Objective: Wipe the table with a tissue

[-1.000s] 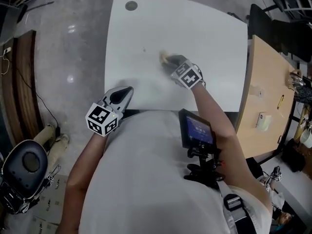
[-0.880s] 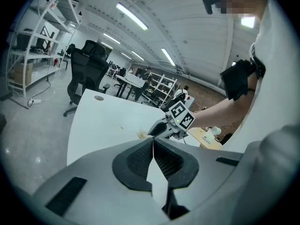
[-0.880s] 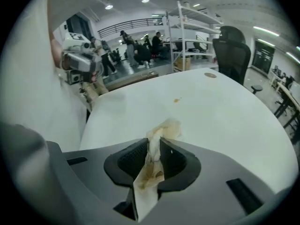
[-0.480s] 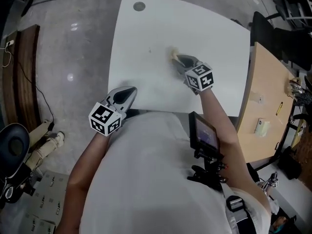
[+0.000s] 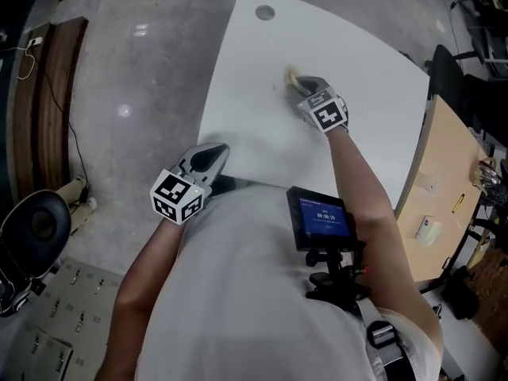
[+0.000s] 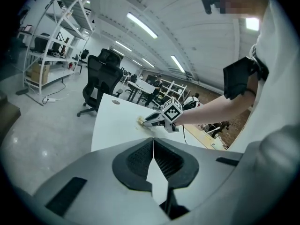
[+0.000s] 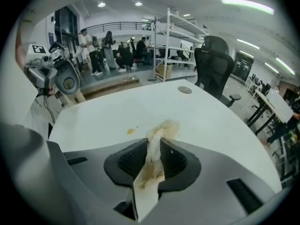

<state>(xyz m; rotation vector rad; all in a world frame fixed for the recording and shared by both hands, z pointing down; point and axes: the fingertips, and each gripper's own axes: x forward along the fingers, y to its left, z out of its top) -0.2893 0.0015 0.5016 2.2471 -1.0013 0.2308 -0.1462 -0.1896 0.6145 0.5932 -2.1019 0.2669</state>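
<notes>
On the table (image 5: 373, 78), toward its far side, the tissue (image 7: 159, 135) is pinched between the fingers of the right gripper (image 5: 305, 84) and pressed to the surface; it is already stained brown. A small brown spot (image 7: 131, 131) is seen just left of it, not yet wiped, so the task is judged under way, with that spot left to clear. The left gripper (image 5: 208, 159) is held at the near edge, its fingers pressed together on nothing.
</notes>
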